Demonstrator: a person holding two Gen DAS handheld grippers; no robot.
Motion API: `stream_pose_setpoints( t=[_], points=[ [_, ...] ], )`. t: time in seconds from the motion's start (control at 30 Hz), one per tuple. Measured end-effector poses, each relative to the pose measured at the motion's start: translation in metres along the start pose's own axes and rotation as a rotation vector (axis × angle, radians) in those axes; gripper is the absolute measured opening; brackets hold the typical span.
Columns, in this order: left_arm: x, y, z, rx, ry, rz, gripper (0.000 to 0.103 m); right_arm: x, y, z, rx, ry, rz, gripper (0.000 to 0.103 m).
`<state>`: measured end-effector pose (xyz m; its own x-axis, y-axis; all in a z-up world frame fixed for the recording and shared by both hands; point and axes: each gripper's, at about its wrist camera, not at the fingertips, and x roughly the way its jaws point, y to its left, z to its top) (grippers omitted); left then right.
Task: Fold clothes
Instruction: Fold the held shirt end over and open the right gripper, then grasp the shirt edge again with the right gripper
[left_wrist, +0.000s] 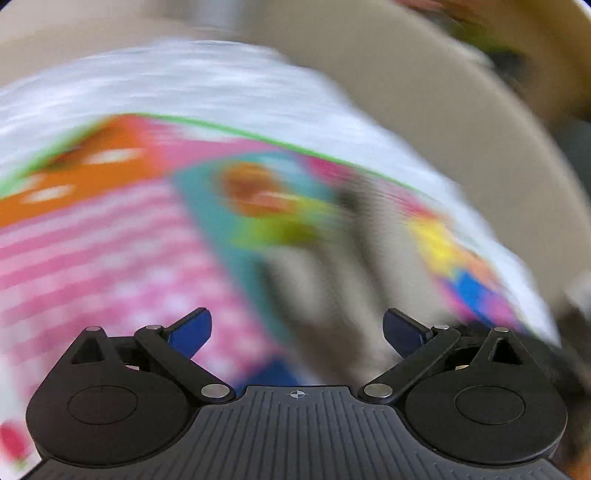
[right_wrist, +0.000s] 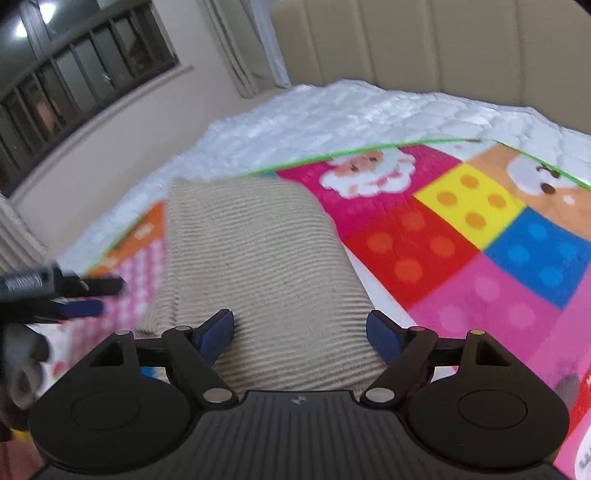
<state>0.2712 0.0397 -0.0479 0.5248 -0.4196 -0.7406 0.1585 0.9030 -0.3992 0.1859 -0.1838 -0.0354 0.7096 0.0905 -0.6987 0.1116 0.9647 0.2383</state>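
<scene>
Tongs (right_wrist: 300, 328) spread wide above folded beige garment (right_wrist: 258, 258) on colorful mat (right_wrist: 461, 240).

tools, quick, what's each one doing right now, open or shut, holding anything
Left tool: open, holding nothing.
Right tool: open, over the beige knit garment, holding nothing.

Even indoor light, but your left view is smeared.

Your left wrist view is motion-blurred beyond the sharp gripper body; your right stays mostly crisp ahead, softening far left, with a lamp reflection (right_wrist: 20, 27) upper left and fisheye-bent edges.
</scene>
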Motion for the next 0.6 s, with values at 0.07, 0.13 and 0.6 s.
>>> stream_pose_setpoints(
  t=[0.07,0.13,0.6],
  points=[
    [0.002,0.007,-0.004,-0.016,-0.013,0.016,0.101,-0.003,0.014,-0.001,-0.072,-0.029,-0.043,0.057],
    [0.007,0.013,-0.005,-0.024,-0.011,0.023,0.1,-0.019,0.038,-0.001,-0.202,-0.102,-0.08,0.054],
    [0.012,0.024,0.009,0.004,-0.048,0.027,0.083,-0.007,0.111,-0.042,-0.454,-0.096,-0.165,0.06]
  ],
)
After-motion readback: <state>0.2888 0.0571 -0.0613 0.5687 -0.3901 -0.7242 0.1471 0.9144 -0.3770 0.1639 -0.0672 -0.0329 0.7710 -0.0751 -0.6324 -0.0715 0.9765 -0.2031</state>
